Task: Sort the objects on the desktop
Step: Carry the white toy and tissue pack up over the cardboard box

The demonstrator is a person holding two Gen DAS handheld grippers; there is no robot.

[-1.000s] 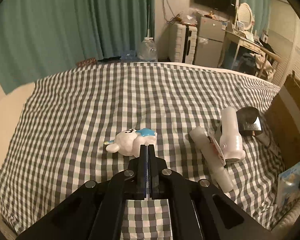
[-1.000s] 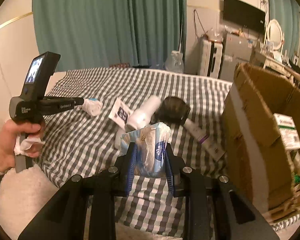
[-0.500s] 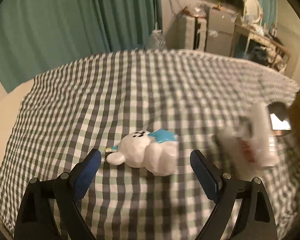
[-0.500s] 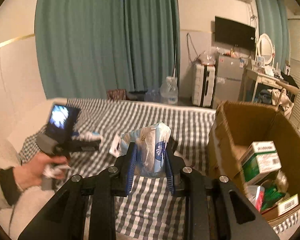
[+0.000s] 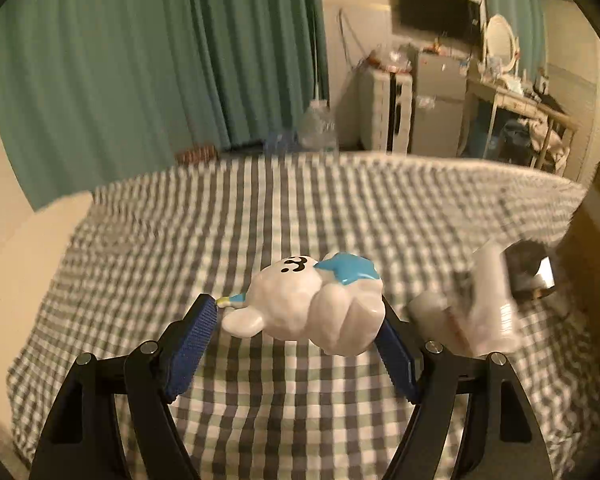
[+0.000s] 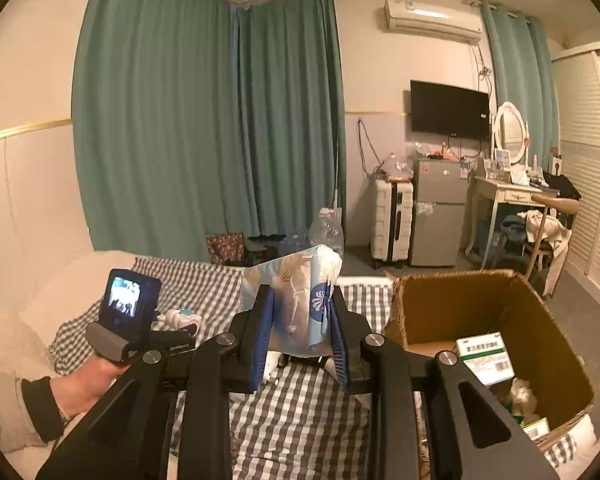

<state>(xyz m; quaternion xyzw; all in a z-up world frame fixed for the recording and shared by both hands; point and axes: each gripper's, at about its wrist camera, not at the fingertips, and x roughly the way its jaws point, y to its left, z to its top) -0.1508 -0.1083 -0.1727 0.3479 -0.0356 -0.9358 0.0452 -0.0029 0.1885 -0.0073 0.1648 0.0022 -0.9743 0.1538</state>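
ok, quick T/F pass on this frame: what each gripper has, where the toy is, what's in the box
1. The right gripper is shut on a blue and white tissue pack. True.
2. The white toy with the blue patch is already in the cardboard box. False: it lies on the checked cloth, between the fingers of the left gripper.
3. The left gripper is fully shut with nothing between its fingers. False: its fingers stand wide either side of the toy and are closing.
4. The cardboard box holds a green and white carton. True.
5. The tissue pack rests on the checked cloth. False: it is held up in the air, to the left of the box.
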